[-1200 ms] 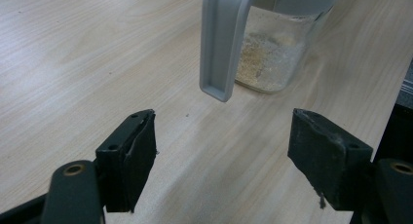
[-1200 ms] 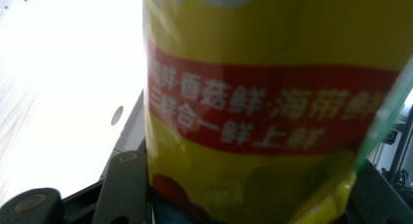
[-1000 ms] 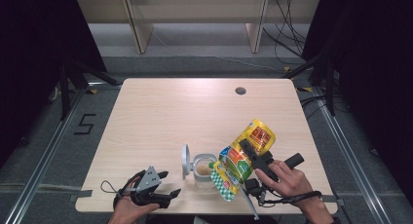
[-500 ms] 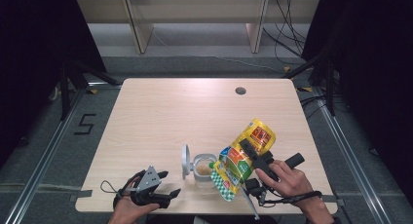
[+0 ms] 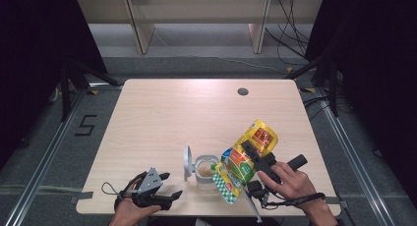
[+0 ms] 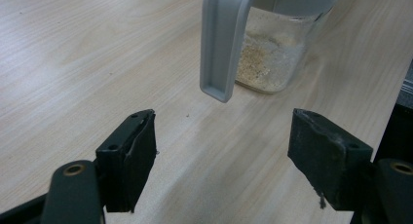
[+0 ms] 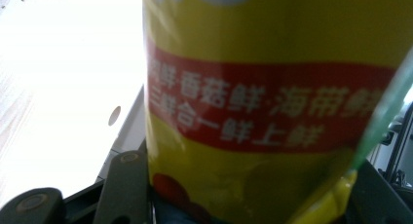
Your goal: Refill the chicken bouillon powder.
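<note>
A yellow seasoning pouch (image 5: pixel 244 158) with red and green print hangs tilted, its lower end over a small clear jar (image 5: pixel 205 171). My right gripper (image 5: pixel 251 155) is shut on the pouch, whose yellow and red face (image 7: pixel 272 102) sits between the jaws in the right gripper view. The jar (image 6: pixel 275 53) holds a layer of pale beige powder. Its grey lid (image 5: pixel 188 162) stands flipped open on the left side, seen as a grey lid (image 6: pixel 224 39) in the left gripper view. My left gripper (image 5: pixel 167 189) rests open near the table's front edge, left of the jar, with nothing between its pads.
The wooden table (image 5: pixel 196 118) has a round cable hole (image 5: pixel 242 92) at the back right. Dark floor with rails surrounds it, and a light shelf unit (image 5: pixel 196 19) stands behind. A floor mark "5" (image 5: pixel 87 124) lies to the left.
</note>
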`<state>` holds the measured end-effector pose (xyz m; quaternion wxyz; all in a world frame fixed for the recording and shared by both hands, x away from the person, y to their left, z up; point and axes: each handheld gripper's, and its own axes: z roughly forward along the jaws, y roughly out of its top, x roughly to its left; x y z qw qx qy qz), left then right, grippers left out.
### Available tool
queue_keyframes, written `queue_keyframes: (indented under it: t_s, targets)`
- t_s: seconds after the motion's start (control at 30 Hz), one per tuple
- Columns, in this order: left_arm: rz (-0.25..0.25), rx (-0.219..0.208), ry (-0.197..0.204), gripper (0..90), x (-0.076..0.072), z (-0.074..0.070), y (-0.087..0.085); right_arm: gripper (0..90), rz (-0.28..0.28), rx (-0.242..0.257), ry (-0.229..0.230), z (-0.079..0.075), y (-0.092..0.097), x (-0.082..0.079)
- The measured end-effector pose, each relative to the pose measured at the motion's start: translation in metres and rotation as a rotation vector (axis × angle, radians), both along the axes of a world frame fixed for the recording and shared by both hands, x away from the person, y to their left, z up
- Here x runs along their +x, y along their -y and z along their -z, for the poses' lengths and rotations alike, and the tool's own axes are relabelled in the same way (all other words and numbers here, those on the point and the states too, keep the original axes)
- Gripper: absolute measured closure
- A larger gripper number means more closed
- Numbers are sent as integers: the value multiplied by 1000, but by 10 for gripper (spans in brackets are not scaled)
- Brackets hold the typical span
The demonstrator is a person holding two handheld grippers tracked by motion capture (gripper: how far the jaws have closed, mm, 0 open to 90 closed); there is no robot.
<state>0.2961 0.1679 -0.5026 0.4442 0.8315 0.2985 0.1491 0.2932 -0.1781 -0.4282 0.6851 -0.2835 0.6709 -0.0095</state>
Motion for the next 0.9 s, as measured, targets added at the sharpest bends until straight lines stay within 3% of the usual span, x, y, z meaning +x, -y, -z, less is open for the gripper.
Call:
queue_keyframes:
  t_s: [0.3, 0.5, 0.6, 0.67, 0.7, 0.73, 0.83, 0.9]
  targets:
    - [-3, -6, 1, 253, 0, 0, 0, 503, 12, 9, -17, 1, 1, 1]
    - [-1, 2, 2, 253, 0, 0, 0, 507, -1, 4, -7, 1, 0, 0]
    - [-6, -14, 0, 253, 0, 0, 1, 508, -2, 0, -3, 1, 0, 1]
    - [17, 21, 25, 253, 2, -1, -1, 508, 3, 0, -9, 1, 1, 0]
    - [16, 19, 23, 253, 2, -1, -1, 508, 0, -2, -7, 0, 0, 1]
    - [-6, -16, 0, 253, 0, 1, 1, 508, 4, 0, -11, 1, 0, 1]
    - [18, 20, 24, 253, 2, -1, -1, 509, 7, 7, -17, 1, 1, 0]
    - [15, 15, 20, 253, 2, -1, -1, 509, 1, -1, -8, 0, 0, 1]
